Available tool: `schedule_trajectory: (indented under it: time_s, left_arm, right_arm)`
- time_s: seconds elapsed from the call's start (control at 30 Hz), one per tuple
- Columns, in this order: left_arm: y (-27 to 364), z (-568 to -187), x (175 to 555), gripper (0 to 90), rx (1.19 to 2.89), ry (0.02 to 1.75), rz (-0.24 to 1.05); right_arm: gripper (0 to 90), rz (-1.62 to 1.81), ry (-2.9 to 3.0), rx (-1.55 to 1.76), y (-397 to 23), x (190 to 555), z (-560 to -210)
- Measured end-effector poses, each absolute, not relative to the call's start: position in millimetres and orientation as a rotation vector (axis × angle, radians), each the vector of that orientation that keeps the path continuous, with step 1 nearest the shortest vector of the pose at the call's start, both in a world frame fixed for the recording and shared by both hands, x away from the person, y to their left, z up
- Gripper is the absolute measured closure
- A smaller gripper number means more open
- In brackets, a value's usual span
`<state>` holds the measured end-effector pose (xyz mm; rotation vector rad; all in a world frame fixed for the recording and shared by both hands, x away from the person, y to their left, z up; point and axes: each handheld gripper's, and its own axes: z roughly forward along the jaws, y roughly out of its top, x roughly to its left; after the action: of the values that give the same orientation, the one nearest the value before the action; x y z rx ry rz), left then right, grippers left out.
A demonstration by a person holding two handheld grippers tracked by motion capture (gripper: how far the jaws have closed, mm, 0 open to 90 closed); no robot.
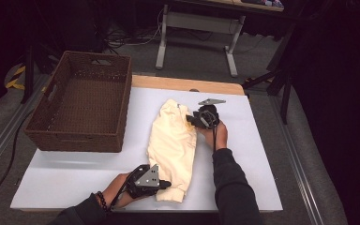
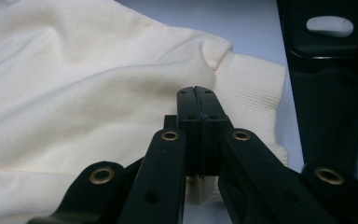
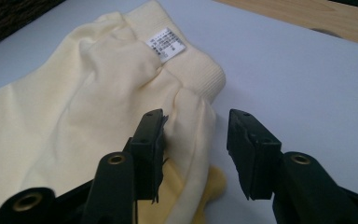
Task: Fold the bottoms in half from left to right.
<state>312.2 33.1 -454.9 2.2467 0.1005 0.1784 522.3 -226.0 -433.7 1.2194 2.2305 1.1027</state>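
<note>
Sweater lies folded on our bench beside the basket; our left hand-held gripper pinches its hem, while our right hand-held gripper stands half-open, one jaw touching fabric.

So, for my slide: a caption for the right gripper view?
Right gripper, jaws open, at the cream garment near its label.

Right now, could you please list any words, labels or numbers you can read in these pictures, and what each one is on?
No text is readable.
White care label sewn inside the cream sweatshirt near its ribbed hem: small printed lines, too small and blurred to read.
</note>
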Motion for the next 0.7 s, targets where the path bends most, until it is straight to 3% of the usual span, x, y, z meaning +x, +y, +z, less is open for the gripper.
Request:
schedule_trajectory:
  time_s: [0.13, 0.37, 0.7]
  left_arm:
    - [33, -456, 312, 89.8, 2.243, 0.091, 0.175]
    - [32, -457, 312, 89.7, 2.236, 0.096, 0.172]
    - [27, -459, 305, 89.9, 2.257, 0.064, 0.151]
  right_arm:
    - [61.0, 1.071, 2.283, 1.276, -215, 533, -445]
    - [77.1, 1.024, 2.3, 1.256, -212, 540, -446]
    - [80.0, 0.956, 2.245, 1.142, -206, 546, -430]
